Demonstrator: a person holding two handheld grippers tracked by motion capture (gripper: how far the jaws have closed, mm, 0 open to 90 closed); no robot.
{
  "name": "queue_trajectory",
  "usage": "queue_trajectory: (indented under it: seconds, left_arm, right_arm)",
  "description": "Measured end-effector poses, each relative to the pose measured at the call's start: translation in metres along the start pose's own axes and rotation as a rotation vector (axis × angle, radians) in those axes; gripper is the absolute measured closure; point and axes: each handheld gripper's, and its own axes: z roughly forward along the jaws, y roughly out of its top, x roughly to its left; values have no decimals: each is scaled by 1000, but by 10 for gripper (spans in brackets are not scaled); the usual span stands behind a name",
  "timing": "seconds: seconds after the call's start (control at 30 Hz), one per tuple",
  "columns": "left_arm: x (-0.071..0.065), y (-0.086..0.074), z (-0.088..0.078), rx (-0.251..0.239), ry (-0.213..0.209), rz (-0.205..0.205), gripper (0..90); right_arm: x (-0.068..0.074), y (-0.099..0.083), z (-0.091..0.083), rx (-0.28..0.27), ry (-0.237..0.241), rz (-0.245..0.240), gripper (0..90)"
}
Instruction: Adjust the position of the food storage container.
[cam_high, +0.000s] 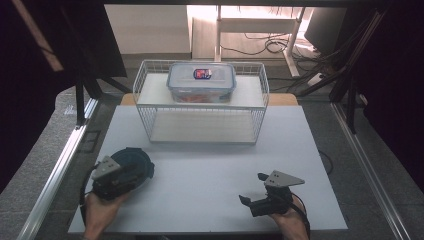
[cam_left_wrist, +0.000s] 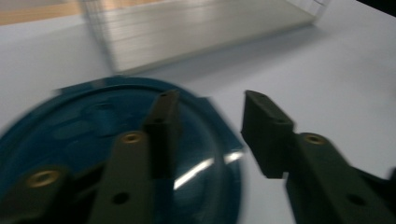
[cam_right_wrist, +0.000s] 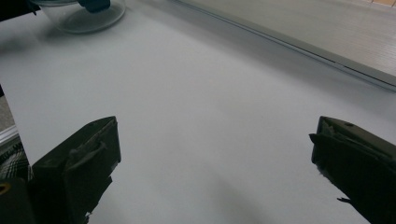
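- Left gripper view: left gripper (cam_left_wrist: 208, 123) hovers over one blue lid (cam_left_wrist: 88, 140), jaws apart, one jaw above the lid, the other past its edge; pads pressing nothing.
- Right gripper (cam_high: 254, 189) gapes wide, empty, above the table (cam_high: 210, 165).
- Lid sits flat on a glass bowl (cam_right_wrist: 79, 14), near left.
- One wire basket (cam_high: 202, 102) carries one lidded box (cam_high: 201, 82); contents unclear.

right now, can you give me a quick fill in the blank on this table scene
1. The clear lidded container sits on top of the white wire ____.
2. The lid under the left gripper is dark ____.
3. The right gripper has its jaws wide ____ over the bare white table.

Missing words: rack; blue; open
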Motion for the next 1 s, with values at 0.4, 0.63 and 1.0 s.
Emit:
queue_trajectory:
  seconds: [0.4,0.63,1.0]
  left_arm:
    - [73,-24,-22,17,238,-124,899]
    - [92,-38,-19,74,275,-180,899]
    - [91,-37,-16,79,219,-246,900]
  right_arm:
    - [-3,-3,1,20,-1,-9,19]
    - [-1,-4,5,43,8,-24,22]
    - [0,-4,9,64,14,-31,25]
